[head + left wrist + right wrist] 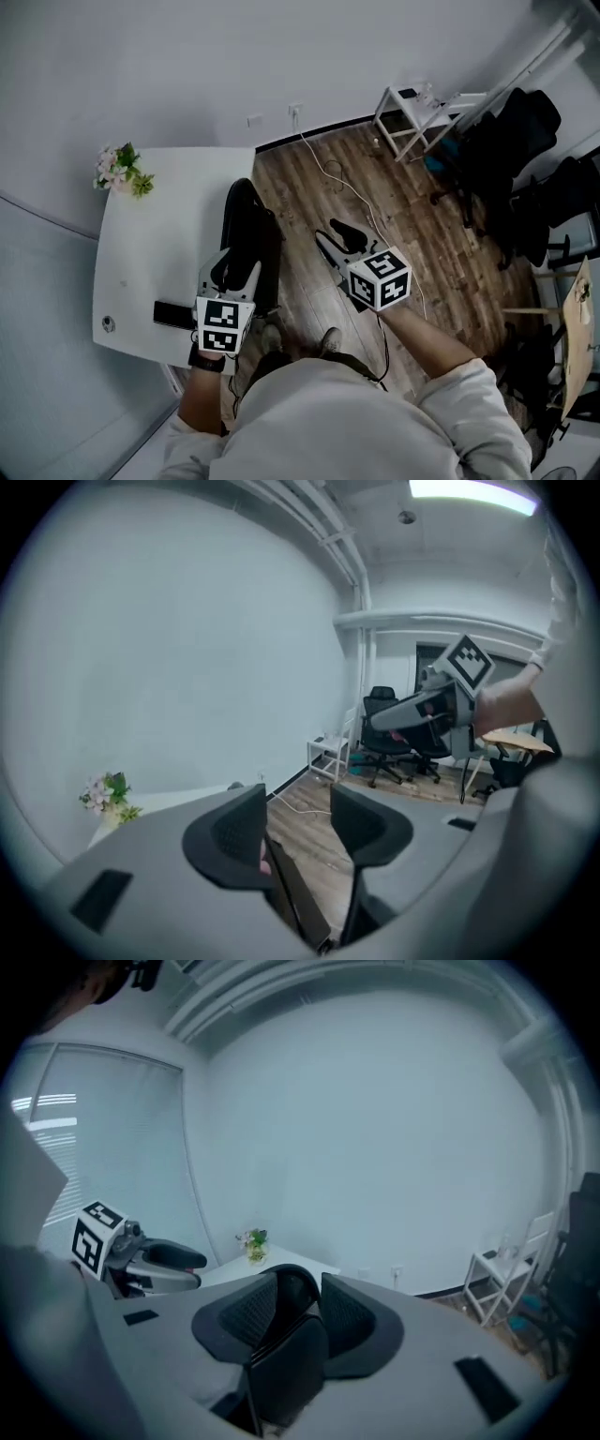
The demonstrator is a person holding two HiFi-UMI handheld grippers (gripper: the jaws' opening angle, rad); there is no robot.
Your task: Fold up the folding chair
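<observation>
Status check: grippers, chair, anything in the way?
Left gripper open, chair edge low between its jaws. Right gripper open, clear of it. Folding chair looks folded, upright beside white table. White cable on floor beyond.

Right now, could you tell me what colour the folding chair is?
Black; the head view shows the folding chair best.

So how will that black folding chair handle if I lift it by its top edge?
The folding chair looks narrow and upright beside the white table, so a sideways nudge would probably tip it. Its dark panels look rigid, so it should lift stiffly, though hinged parts may swing.
</observation>
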